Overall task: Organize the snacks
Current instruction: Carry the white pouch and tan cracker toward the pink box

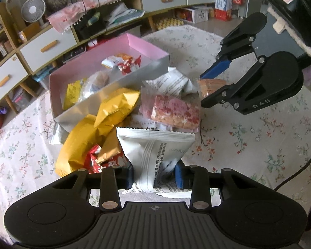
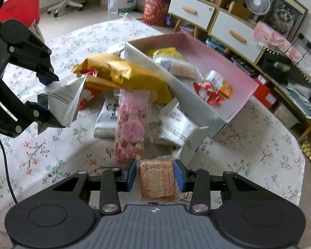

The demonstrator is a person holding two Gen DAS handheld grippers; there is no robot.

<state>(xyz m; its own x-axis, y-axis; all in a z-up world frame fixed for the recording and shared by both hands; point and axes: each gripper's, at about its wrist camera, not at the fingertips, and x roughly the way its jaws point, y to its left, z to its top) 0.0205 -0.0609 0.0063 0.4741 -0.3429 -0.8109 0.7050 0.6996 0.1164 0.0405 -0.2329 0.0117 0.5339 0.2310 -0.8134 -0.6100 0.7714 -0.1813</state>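
Gripping a white snack packet [image 1: 155,151] in my left gripper [image 1: 154,178], I pinch an orange-brown cracker pack [image 2: 157,179] in my right gripper [image 2: 155,175], both beside the pink-lined box [image 1: 147,47] on the table.

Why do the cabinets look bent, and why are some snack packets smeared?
Both wrist views use fisheye lenses, so the white-drawered cabinet curves. In the right wrist view, the yellow foil bag and white printed packet are motion-blurred; the left wrist view is sharper, with soft daylight.
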